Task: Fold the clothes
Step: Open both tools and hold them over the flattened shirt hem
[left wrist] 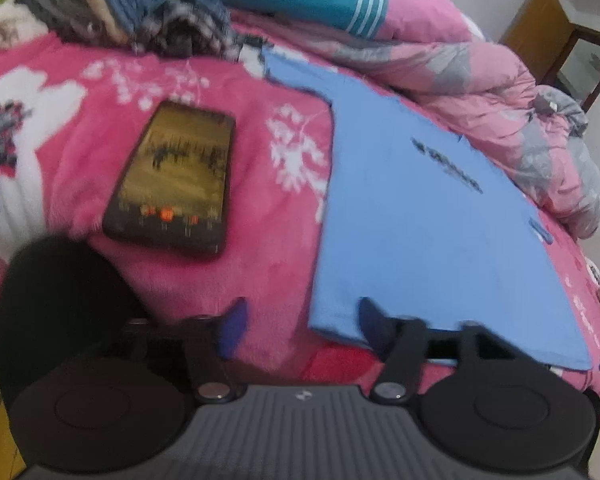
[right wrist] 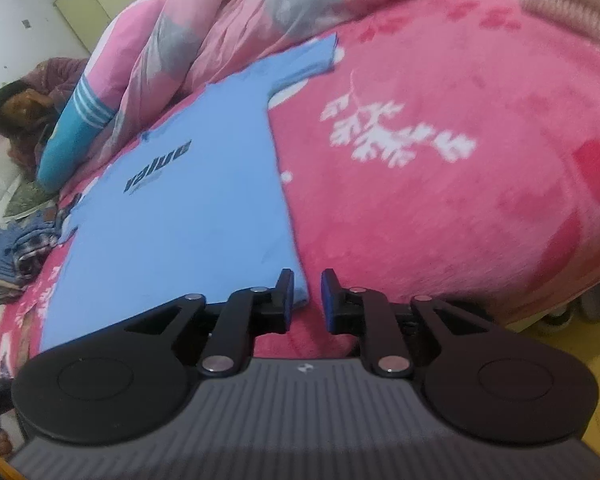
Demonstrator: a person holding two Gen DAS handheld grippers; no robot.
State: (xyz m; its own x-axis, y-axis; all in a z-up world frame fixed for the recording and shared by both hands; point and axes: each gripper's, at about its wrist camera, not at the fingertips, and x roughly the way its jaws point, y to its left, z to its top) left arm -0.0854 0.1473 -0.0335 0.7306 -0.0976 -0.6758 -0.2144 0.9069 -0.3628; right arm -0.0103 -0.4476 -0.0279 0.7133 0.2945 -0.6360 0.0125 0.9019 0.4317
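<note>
Left claw (left wrist: 300,330) open, right claw (right wrist: 306,296) slightly parted, each empty at a hem corner of the blue T-shirt (left wrist: 420,216), spread flat on the bed (right wrist: 460,200). Seemingly pre-fold; next, grip corners.

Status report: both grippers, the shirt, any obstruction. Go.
Left gripper open, right gripper open, both empty at the hem. Blue T-shirt flat on pink blanket, unfolded. Phone beside the shirt, clear of it.

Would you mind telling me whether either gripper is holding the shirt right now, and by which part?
Nothing is held. Both the left gripper and right gripper stand open at the bottom corners of the blue T-shirt.
</note>
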